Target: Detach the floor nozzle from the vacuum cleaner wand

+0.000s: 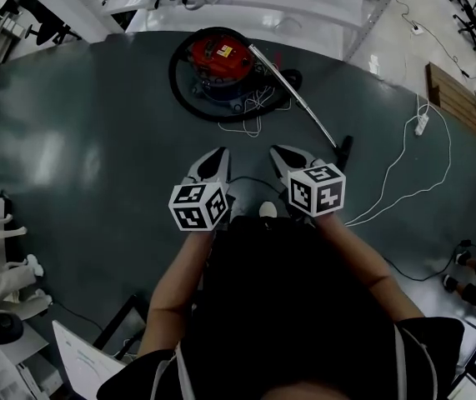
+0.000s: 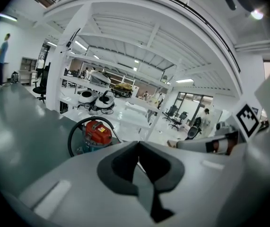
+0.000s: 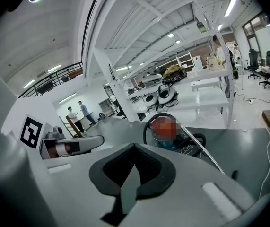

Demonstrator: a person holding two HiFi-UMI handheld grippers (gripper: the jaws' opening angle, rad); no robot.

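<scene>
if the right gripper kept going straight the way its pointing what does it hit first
Probably the floor: the right gripper, shut and empty, tilts downward, so its line likely lands on bare floor short of the cord and the vacuum. Depth is hard to judge.

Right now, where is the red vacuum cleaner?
The red vacuum cleaner sits on the dark floor at the head view's top centre, ringed by its black hose, its metal wand slanting off to the right.
</scene>
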